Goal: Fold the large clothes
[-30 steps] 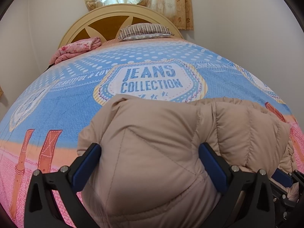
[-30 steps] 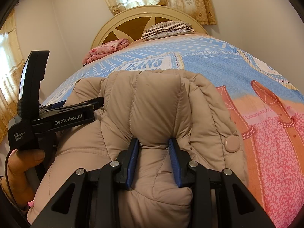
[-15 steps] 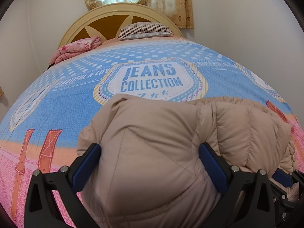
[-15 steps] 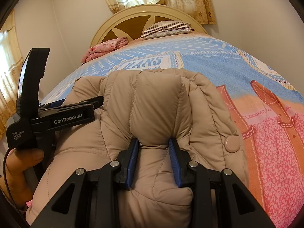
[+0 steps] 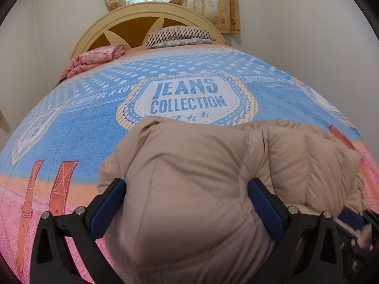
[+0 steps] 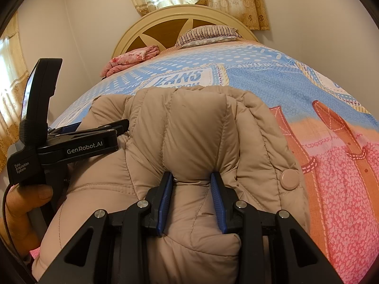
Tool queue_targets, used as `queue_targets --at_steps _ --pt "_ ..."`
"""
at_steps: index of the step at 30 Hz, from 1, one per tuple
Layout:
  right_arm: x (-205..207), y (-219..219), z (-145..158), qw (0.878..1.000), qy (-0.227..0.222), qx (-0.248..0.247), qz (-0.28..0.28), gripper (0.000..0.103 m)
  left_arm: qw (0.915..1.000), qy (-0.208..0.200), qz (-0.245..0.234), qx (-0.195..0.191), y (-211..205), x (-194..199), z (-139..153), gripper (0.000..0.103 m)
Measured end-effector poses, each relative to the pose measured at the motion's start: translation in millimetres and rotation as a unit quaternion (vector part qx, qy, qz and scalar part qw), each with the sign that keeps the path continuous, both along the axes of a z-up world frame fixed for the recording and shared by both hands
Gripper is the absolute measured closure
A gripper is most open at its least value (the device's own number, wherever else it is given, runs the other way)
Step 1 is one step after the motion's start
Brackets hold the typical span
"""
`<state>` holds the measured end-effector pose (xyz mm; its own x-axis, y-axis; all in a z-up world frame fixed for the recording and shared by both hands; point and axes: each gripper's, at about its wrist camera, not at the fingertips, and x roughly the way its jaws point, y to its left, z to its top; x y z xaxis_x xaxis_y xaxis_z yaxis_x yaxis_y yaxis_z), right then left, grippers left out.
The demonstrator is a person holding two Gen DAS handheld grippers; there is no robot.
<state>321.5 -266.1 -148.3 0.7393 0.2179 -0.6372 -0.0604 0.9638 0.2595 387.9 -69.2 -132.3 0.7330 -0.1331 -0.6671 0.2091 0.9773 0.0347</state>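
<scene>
A beige puffy down jacket [image 5: 189,165] lies bunched on the bed's front part, also filling the middle of the right wrist view [image 6: 189,123]. My left gripper [image 5: 186,189] stands wide, its blue pads pressing into the jacket's thick bulk from both sides. My right gripper [image 6: 191,182] is shut narrowly on a raised quilted fold of the same jacket. A round snap button [image 6: 289,178] shows on the jacket's right edge. The left gripper's black body [image 6: 83,149] lies over the jacket's left side, held by a hand [image 6: 23,203].
The bed carries a blue, orange and pink printed cover [image 5: 71,130] stretching far beyond the jacket. A striped pillow [image 5: 177,35] and a folded pink blanket [image 5: 94,59] lie by the curved headboard [image 5: 132,21]. Walls close in on both sides, curtains behind.
</scene>
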Motion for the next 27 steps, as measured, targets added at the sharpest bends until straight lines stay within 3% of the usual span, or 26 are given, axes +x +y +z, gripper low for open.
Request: queue_targets --at_steps 1,3,4,5,6,8,11,15,18,22,26,27 --pt "-4 -5 4 1.000 -0.002 0.009 0.006 0.065 0.9999 0.002 -0.003 -0.016 10 -6 5 0.000" --pt "-21 -22 18 0.999 -0.026 0.033 0.003 0.047 0.9985 -0.012 -0.010 -0.053 37 -28 16 0.000" --pt "-34 -34 26 0.998 -0.051 0.038 -0.016 0.022 0.9982 -0.017 -0.011 -0.056 46 -37 19 0.000" --pt "-45 -48 33 0.996 -0.076 0.038 -0.041 0.009 0.9983 -0.020 -0.011 -0.054 55 -44 19 0.000" --pt "-52 -61 36 0.994 -0.086 0.037 -0.058 0.009 0.9982 -0.026 -0.010 -0.054 69 -55 19 0.000" --pt "-51 -83 31 0.995 -0.059 0.050 -0.067 0.009 0.9974 -0.014 -0.010 -0.070 87 -63 13 0.000" --pt "-39 -110 7 0.992 0.006 0.120 -0.049 0.009 0.9900 0.034 -0.024 -0.135 107 -69 -7 0.000" --pt "-34 -122 -20 0.979 0.050 0.199 -0.023 0.009 0.9923 0.028 -0.024 -0.118 103 -77 -16 0.000" --pt "-34 -125 -31 0.975 0.056 0.216 -0.016 0.011 0.9931 0.024 -0.025 -0.112 95 -74 -19 0.000" --pt "-28 -123 -40 0.968 0.065 0.241 0.016 0.028 0.9908 0.026 -0.026 -0.130 94 -64 -28 0.000" --pt "-21 -122 -49 0.961 0.084 0.259 0.042 0.033 0.9866 0.042 -0.027 -0.156 92 -61 -30 0.000" --pt "-20 -123 -51 0.958 0.088 0.267 0.052 0.036 0.9852 0.043 -0.036 -0.162 90 -63 -30 0.006"
